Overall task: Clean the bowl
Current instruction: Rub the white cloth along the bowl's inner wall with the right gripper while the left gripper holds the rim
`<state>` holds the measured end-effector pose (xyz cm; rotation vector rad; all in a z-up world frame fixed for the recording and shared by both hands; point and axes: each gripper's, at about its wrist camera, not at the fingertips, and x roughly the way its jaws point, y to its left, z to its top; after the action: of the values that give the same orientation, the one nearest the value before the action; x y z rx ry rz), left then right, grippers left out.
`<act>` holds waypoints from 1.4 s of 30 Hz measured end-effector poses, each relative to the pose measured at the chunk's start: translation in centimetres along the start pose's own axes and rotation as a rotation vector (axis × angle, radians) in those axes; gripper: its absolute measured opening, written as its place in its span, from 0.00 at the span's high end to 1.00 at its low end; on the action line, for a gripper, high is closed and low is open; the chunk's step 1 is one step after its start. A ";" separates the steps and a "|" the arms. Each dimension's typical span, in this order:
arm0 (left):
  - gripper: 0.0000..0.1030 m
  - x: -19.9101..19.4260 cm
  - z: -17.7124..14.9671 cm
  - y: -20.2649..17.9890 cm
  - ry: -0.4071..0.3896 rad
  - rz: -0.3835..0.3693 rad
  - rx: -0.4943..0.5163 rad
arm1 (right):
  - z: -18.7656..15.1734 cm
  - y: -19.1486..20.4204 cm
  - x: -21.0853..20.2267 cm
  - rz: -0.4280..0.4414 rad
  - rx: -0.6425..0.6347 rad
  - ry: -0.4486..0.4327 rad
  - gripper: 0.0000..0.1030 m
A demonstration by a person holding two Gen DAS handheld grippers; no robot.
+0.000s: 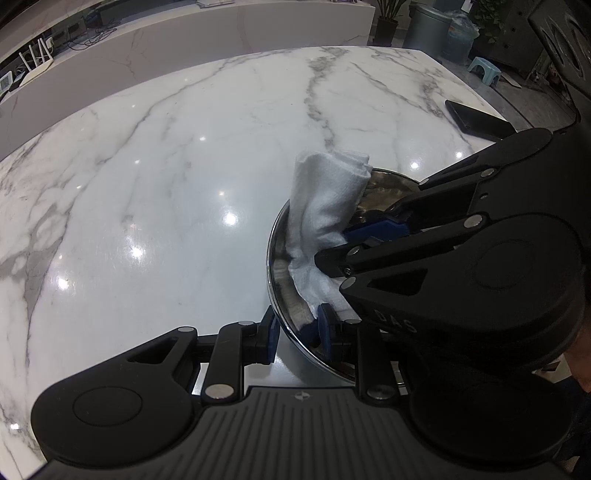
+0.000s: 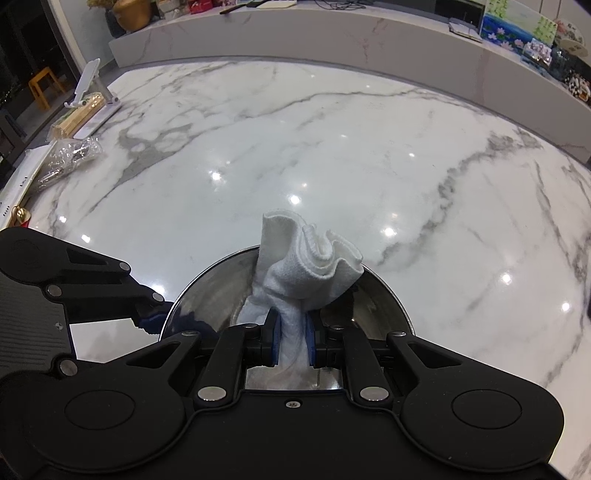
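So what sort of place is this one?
Probably a home kitchen or dining area: a polished marble table, a raised marble counter cluttered with household items, and potted plants beside a bin.

Two wrist fisheyes, close, angled steeply down — both sharing the bowl (image 1: 280,236), cloth (image 1: 325,206), marble table (image 1: 147,166)

One bowl (image 2: 384,295); one white cloth (image 2: 314,269); two grippers, left (image 1: 297,328), right (image 2: 291,341).

Wide bare bench (image 2: 332,155) ahead & both sides, free to pass. Far-left edge blocked: phone stand (image 2: 90,86), plastic wrap (image 2: 70,157). Dark flat item (image 1: 476,120) far right. Raised ledge (image 2: 332,48) behind.
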<state>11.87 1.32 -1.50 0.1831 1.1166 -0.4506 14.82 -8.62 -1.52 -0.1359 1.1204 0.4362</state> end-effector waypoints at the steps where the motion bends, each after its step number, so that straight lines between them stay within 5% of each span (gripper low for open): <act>1: 0.80 0.0 0.0 0.0 0.000 0.000 0.000 | 0.0 0.0 0.0 0.000 0.001 0.001 0.88; 42: 0.80 0.1 0.1 0.0 0.001 0.002 0.000 | 0.1 0.4 -0.1 0.000 -0.011 0.004 0.88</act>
<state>11.94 1.24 -1.56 0.1841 1.1170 -0.4481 14.71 -8.22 -1.33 -0.1469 1.1225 0.4422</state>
